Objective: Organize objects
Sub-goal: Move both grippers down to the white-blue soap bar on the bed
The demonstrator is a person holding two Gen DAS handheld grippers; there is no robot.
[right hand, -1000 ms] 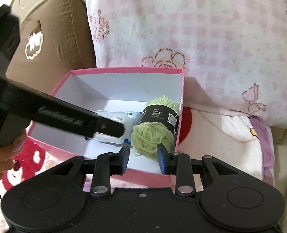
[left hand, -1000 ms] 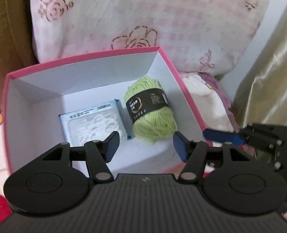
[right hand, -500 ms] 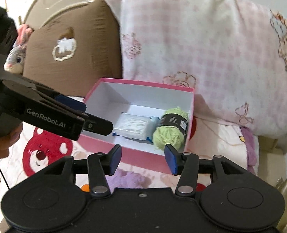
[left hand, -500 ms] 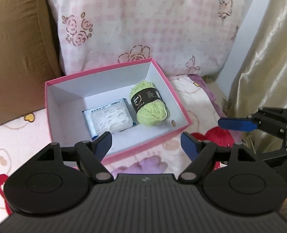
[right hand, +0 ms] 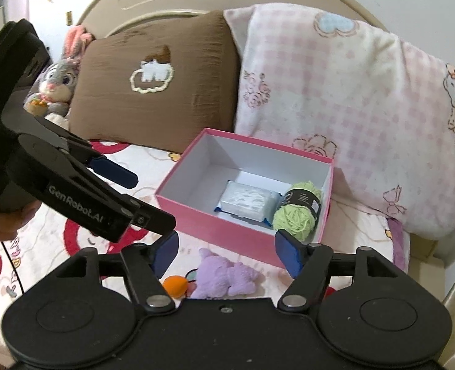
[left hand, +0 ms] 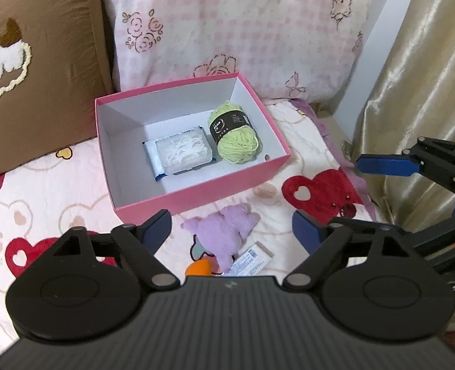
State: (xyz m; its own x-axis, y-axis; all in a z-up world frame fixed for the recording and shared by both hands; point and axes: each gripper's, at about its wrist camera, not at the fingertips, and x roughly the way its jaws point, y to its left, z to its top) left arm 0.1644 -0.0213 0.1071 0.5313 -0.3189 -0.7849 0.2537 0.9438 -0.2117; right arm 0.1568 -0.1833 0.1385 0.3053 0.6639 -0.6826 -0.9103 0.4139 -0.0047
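Both our left gripper [left hand: 230, 226] and right gripper [right hand: 227, 249], jaws just opening, are hanging empty; we are judging the purple plush [left hand: 224, 234] at six o'clock of the pink box [left hand: 196, 195] soft and light, best pinched mid-body.

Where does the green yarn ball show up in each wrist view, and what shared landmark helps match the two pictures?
Left wrist view: green yarn ball lies upper centre, in the right part of the pink box, beside the clear packet.
Right wrist view: it sits right of centre, in the box's near right corner, above the right gripper.
Shared landmark: the purple plush toy on the blanket just in front of the box.
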